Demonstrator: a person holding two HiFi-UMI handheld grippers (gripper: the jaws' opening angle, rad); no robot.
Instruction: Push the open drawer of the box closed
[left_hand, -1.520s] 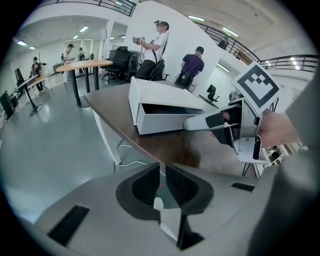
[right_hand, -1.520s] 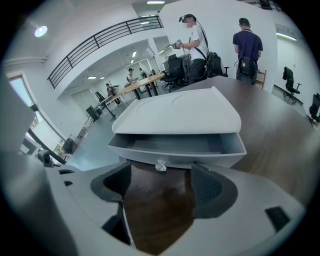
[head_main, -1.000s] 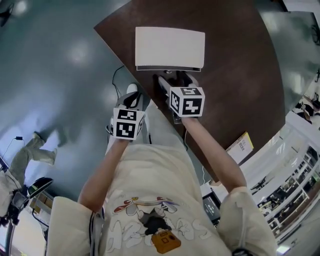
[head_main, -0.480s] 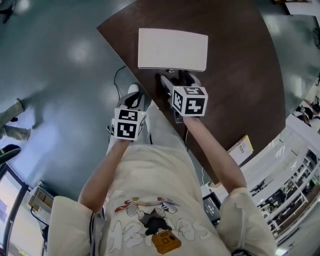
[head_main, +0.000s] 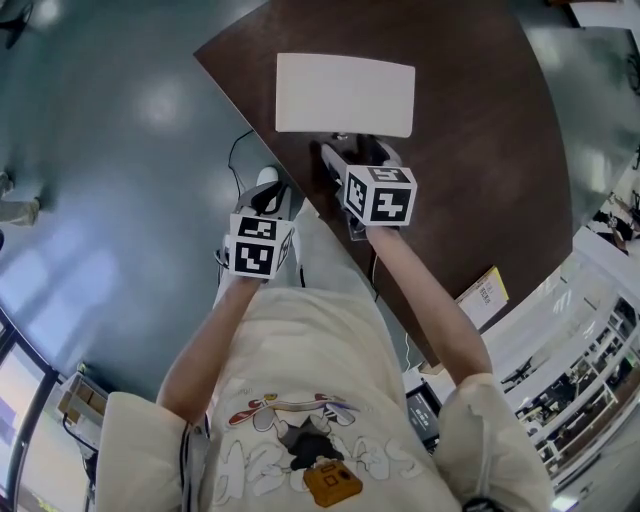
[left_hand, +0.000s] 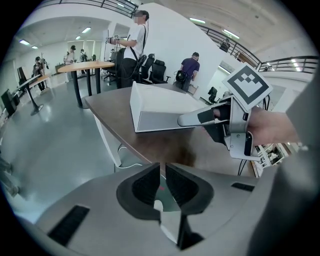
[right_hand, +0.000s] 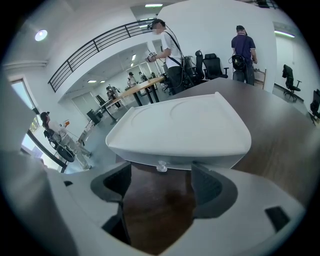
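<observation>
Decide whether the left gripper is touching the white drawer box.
Apart: head view shows the left gripper over the floor, short of the white drawer box.

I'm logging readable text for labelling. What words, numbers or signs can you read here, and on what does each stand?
No text reads clearly.
On the yellow card at the edge of the table: dark print, too small to read.
On the cubes of the left gripper and right gripper: black-and-white square markers, no words.
On the white box: no print seen.
On the shirt: a cartoon print, no legible lettering.
</observation>
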